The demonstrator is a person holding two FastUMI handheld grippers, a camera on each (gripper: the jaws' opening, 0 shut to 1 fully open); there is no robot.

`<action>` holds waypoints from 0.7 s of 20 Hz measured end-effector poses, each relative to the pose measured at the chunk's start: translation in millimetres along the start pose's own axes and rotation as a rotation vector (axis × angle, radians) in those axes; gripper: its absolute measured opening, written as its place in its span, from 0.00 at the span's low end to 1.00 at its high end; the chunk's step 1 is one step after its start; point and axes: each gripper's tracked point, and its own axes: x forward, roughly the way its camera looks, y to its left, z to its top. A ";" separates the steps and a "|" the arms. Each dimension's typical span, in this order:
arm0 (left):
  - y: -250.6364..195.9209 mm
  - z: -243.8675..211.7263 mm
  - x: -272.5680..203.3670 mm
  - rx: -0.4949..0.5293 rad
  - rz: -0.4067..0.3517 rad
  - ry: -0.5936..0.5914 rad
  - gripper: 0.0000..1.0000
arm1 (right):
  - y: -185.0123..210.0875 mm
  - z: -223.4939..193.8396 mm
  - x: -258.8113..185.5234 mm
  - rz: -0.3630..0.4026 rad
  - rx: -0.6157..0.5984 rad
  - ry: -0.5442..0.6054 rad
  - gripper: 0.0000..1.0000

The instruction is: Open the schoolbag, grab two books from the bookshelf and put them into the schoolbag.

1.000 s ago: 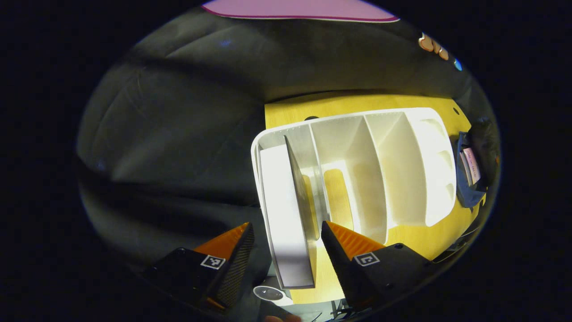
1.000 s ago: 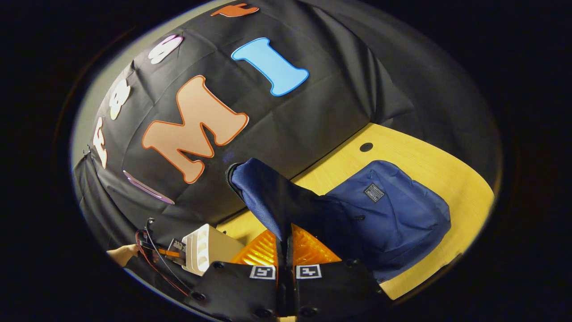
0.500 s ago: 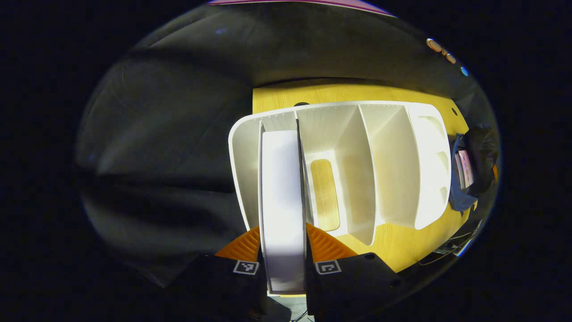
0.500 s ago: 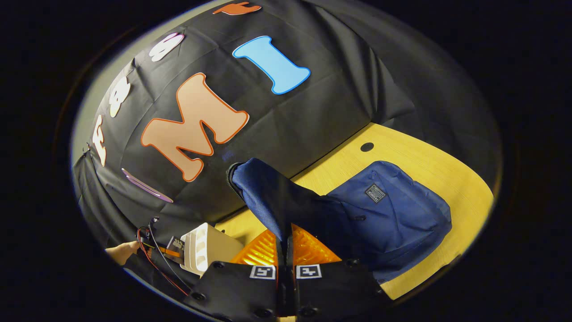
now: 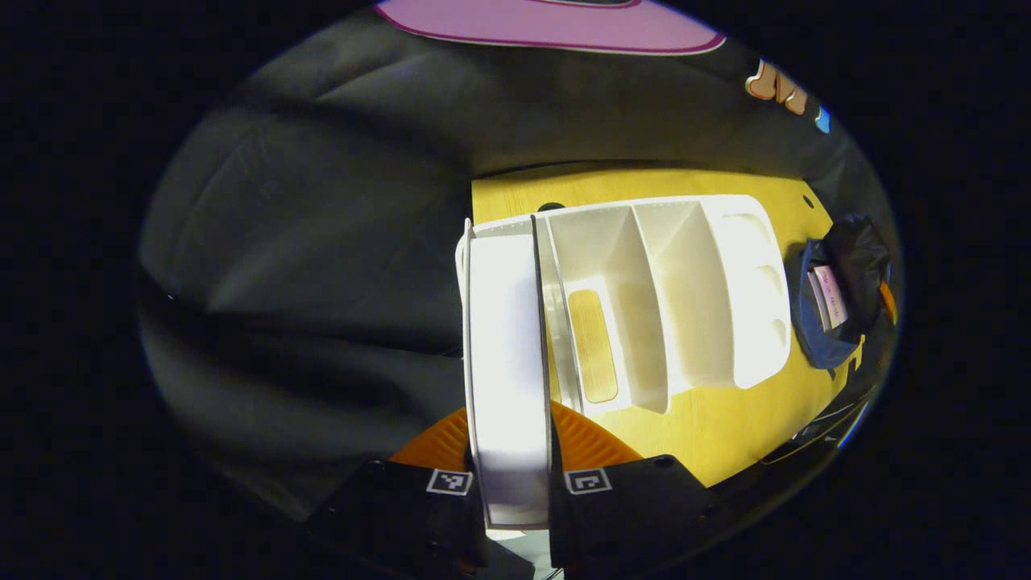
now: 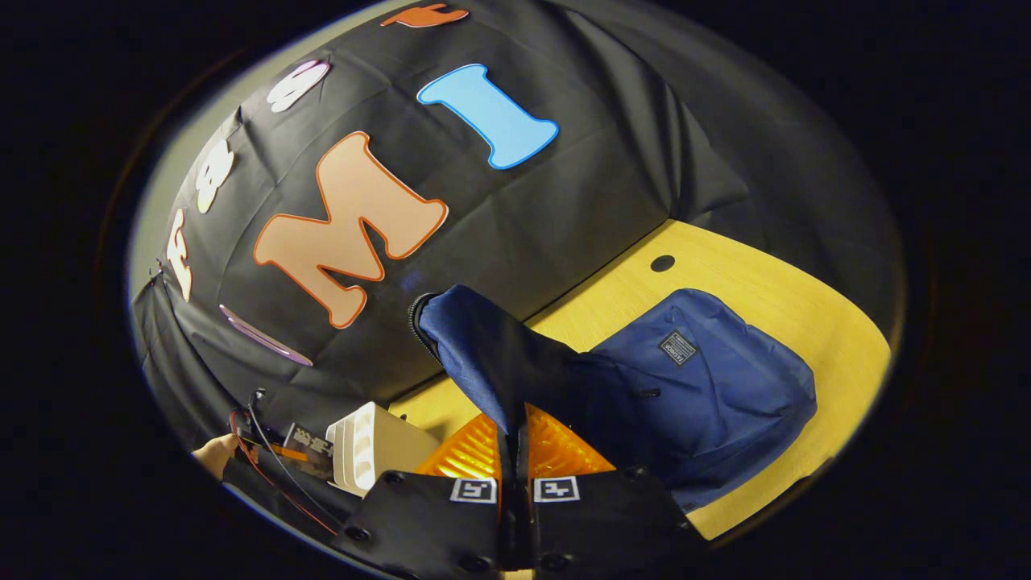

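We can read no text anywhere; the small patch (image 6: 678,348) on the blue schoolbag (image 6: 709,395) bears print too fine to make out; likewise the pink book (image 5: 828,296).

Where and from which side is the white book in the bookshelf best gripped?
By its near upright edge, from the shelf's open front: the book stands on edge in the end slot of the bookshelf, faces exposed. The left gripper already clamps it this way.

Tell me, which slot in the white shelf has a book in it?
The end slot nearest the black cloth holds the book, gripped by the left tongs. The other slots of the bookshelf are empty.
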 end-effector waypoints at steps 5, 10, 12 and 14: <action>9.2 4.6 -67.3 -0.067 0.011 -0.172 0.27 | 0.7 -0.5 1.4 0.001 -0.004 0.008 0.03; -42.3 22.9 -110.6 -0.313 -0.242 -0.377 0.27 | -1.8 -0.9 1.3 0.004 0.010 0.005 0.03; -87.6 34.4 -119.0 -0.452 -0.423 -0.434 0.27 | -1.8 0.2 0.0 0.004 0.015 0.001 0.03; -123.5 51.3 -123.0 -0.560 -0.576 -0.476 0.25 | -3.0 -0.1 0.2 0.003 0.014 0.002 0.03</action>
